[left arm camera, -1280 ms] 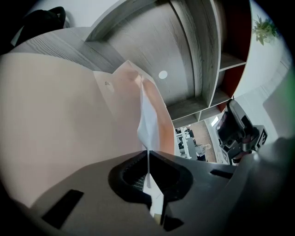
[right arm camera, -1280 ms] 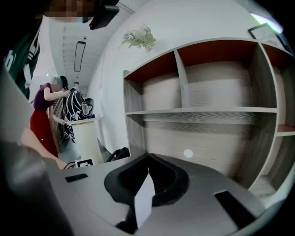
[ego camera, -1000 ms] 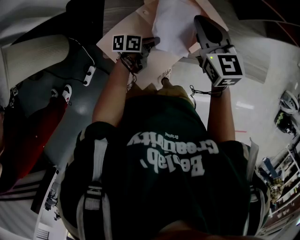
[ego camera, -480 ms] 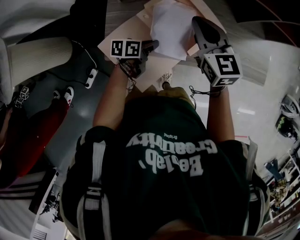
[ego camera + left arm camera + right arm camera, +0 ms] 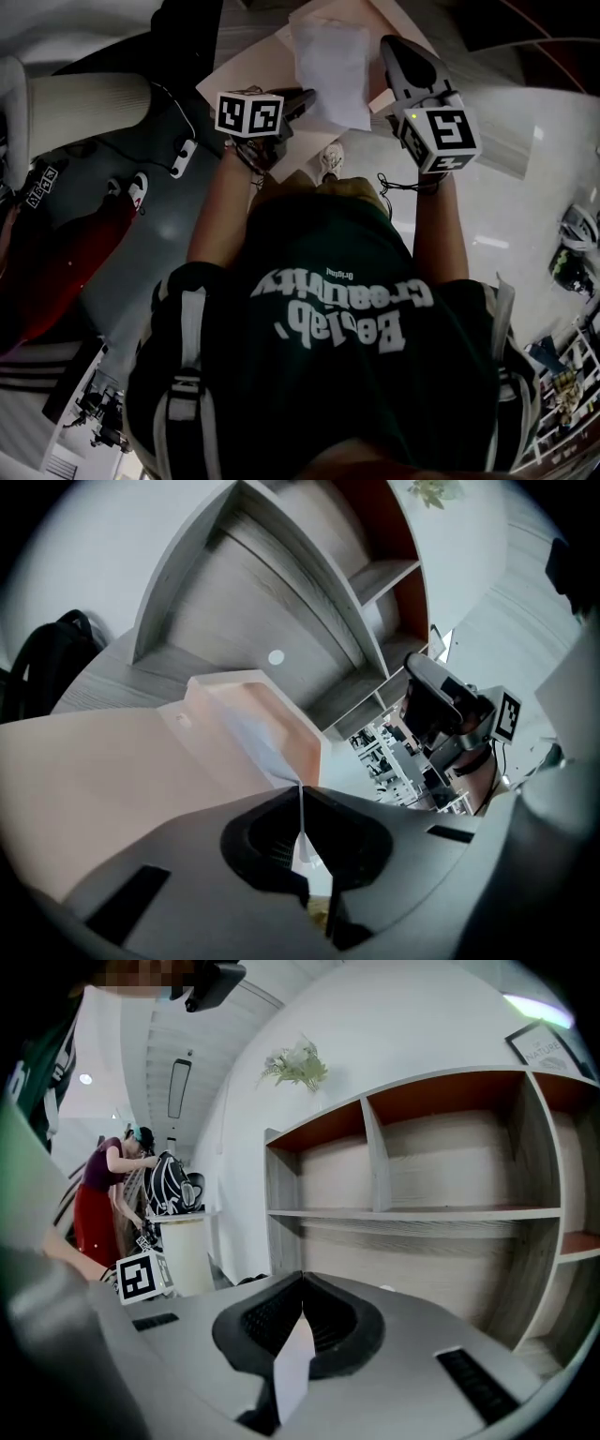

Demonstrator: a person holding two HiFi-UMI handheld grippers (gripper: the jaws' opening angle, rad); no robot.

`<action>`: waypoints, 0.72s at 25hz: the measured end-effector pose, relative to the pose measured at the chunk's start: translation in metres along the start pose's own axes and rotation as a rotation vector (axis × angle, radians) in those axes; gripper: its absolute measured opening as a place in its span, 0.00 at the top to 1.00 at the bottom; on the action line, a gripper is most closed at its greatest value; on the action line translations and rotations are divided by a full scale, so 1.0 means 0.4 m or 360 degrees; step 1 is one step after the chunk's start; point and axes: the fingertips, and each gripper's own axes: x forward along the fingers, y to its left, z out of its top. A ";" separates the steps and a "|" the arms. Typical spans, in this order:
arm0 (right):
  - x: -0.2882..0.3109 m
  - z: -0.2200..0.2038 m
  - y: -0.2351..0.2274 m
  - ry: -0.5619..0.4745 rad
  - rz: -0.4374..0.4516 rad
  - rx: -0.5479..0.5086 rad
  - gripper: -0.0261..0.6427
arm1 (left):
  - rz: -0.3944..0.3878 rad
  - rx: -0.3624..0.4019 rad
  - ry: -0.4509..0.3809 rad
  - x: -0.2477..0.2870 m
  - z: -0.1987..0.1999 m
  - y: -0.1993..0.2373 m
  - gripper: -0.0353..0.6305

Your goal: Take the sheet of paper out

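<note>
Head view: the left gripper, at the beige envelope's near edge, is clamped on the sheet of paper, which lies partly inside that envelope. The right gripper, beside the envelope, has its jaws pinched on white paper too.

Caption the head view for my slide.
Left tongs and right tongs pinch opposite edges of the white sheet of paper above a beige envelope.
</note>
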 end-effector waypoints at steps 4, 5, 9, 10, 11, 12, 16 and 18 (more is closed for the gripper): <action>-0.028 0.014 0.008 -0.0036 0.0029 -0.0026 0.91 | 0.0057 0.0092 -0.0081 -0.036 0.016 -0.044 0.92; -0.034 0.017 0.008 -0.0045 0.0037 -0.0032 0.91 | 0.0069 0.0113 -0.0104 -0.044 0.022 -0.057 0.92; -0.052 0.028 0.026 -0.0074 0.0069 -0.0051 0.91 | 0.0143 0.0215 -0.0201 -0.088 0.047 -0.098 0.92; -0.056 0.030 0.033 -0.0080 0.0075 -0.0057 0.91 | 0.0172 0.0252 -0.0218 -0.100 0.052 -0.106 0.92; -0.060 0.033 0.039 -0.0088 0.0080 -0.0063 0.91 | 0.0204 0.0293 -0.0231 -0.110 0.057 -0.115 0.92; -0.066 0.036 0.044 -0.0096 0.0084 -0.0069 0.91 | 0.0236 0.0334 -0.0244 -0.119 0.061 -0.124 0.92; -0.088 0.058 0.063 -0.0121 0.0091 -0.0086 0.91 | 0.0365 0.0519 -0.0279 -0.160 0.078 -0.171 0.92; -0.095 0.073 0.075 -0.0135 0.0089 -0.0095 0.91 | 0.0441 0.0641 -0.0292 -0.187 0.091 -0.190 0.92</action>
